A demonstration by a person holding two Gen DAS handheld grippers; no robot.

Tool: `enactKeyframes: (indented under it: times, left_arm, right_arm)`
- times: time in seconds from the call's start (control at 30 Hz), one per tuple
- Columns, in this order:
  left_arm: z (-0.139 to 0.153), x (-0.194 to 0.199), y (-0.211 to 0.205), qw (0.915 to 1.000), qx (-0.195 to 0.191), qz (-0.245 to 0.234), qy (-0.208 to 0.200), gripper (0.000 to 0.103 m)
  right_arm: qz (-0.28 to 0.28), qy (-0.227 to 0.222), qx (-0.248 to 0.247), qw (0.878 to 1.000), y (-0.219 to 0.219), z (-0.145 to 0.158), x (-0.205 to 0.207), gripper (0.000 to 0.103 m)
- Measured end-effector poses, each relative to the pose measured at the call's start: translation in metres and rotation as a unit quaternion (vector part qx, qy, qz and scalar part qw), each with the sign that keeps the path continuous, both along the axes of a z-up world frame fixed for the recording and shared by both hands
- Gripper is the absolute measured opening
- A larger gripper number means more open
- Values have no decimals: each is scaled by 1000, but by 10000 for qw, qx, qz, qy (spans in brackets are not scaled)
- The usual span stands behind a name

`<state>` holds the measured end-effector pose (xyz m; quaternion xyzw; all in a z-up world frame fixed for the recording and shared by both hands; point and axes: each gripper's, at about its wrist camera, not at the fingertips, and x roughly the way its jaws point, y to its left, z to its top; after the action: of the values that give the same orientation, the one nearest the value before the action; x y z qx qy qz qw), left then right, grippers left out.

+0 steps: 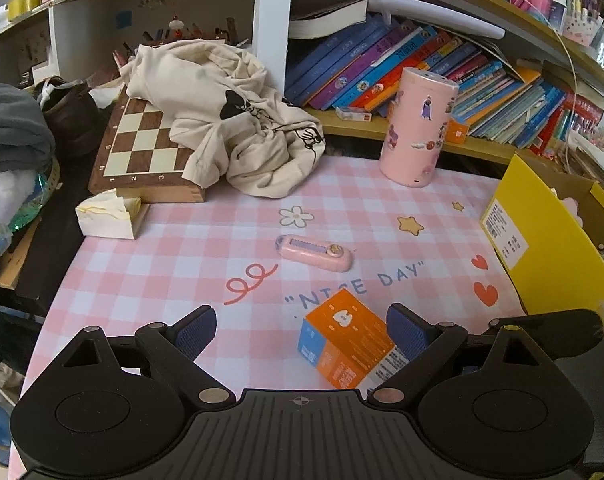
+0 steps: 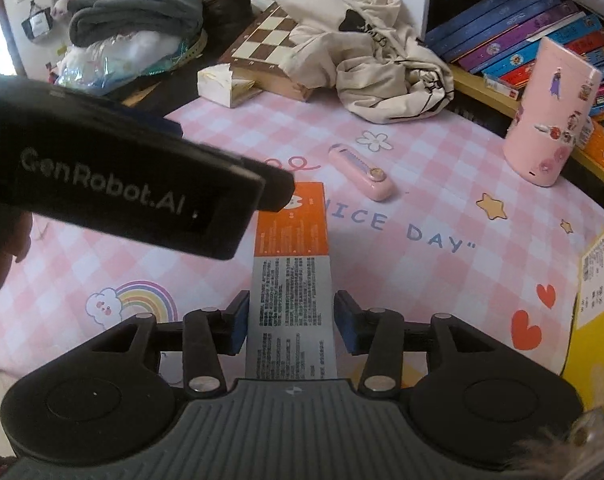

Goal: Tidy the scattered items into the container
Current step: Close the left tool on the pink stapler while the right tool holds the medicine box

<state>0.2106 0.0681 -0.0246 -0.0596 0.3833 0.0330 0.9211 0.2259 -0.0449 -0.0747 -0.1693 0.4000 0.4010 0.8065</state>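
— How did the orange box (image 2: pixel 290 272) lie?
— Cardboard, long axis running straight away from the right claw (image 2: pixel 290 316), whose pads flanked it with slim gaps, not pressing.
— And the left claw (image 1: pixel 302 330)?
— Spread wide over the checked counter (image 1: pixel 174 256); glossy yellow container (image 1: pixel 549 248) stood right.

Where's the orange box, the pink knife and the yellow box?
orange box (image 1: pixel 343 326): left wrist view, orange top face.
pink utility knife (image 1: pixel 315 254): left wrist view, middle of body.
yellow box (image 1: pixel 549 236): left wrist view, side wall.
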Motion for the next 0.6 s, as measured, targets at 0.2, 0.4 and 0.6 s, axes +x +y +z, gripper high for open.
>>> enactKeyframes:
  times: [0.2,0.4,0.6]
  left_arm:
    - [1,10,2,10000,1,-5,-58,94]
    - [-6,30,5,10000,23,-3,-67,94]
    - [-21,59,0,9998,161,-108,6,94]
  right_arm:
    - [-13,-130,-49,9999,1,3,6,37]
    - [-903,-461,-73,9948,-33,16,19,37]
    - [-1679,-315,-136,9852,-64,9,41,37]
